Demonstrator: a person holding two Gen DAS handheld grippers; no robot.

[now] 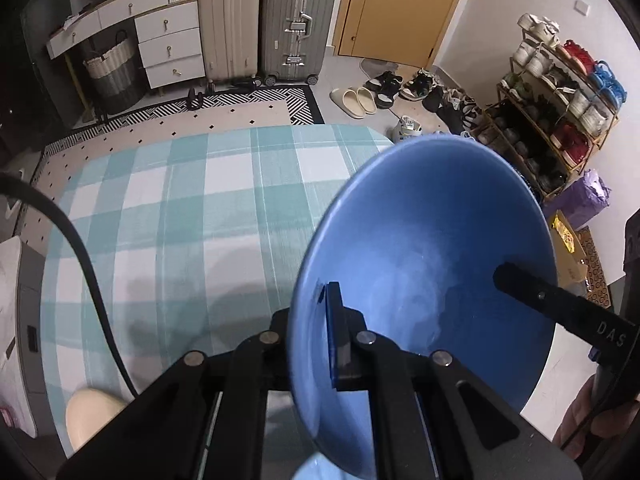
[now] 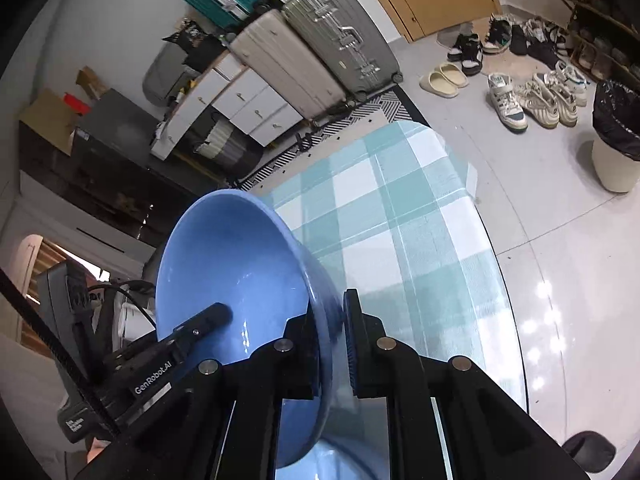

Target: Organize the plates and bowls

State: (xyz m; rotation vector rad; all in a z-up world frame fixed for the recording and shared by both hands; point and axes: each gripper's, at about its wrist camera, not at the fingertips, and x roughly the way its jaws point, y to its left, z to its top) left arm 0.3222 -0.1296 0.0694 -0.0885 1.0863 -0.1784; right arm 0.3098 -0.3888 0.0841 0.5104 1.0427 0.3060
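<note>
A blue bowl (image 1: 432, 232) hangs tilted above the checked table, held by both grippers at opposite rims. In the left wrist view my left gripper (image 1: 308, 304) is shut on the bowl's left rim, one finger (image 1: 334, 300) inside and the other behind the wall. The right gripper's inner finger (image 1: 520, 280) reaches into the bowl from the right. In the right wrist view my right gripper (image 2: 330, 308) is shut on the right rim of the blue bowl (image 2: 224, 264), and the left gripper's finger (image 2: 212, 316) lies inside it. A pale blue dish (image 2: 344, 460) shows below the bowl, mostly hidden.
The table (image 1: 192, 208) has a teal and white checked cloth under glass. A cream bowl (image 1: 92, 412) sits at its near left. Beyond stand suitcases (image 1: 264, 20), a drawer unit (image 1: 168, 44), a shoe rack (image 1: 560, 112) and loose shoes (image 2: 520, 96). A lined bin (image 2: 616, 140) stands at right.
</note>
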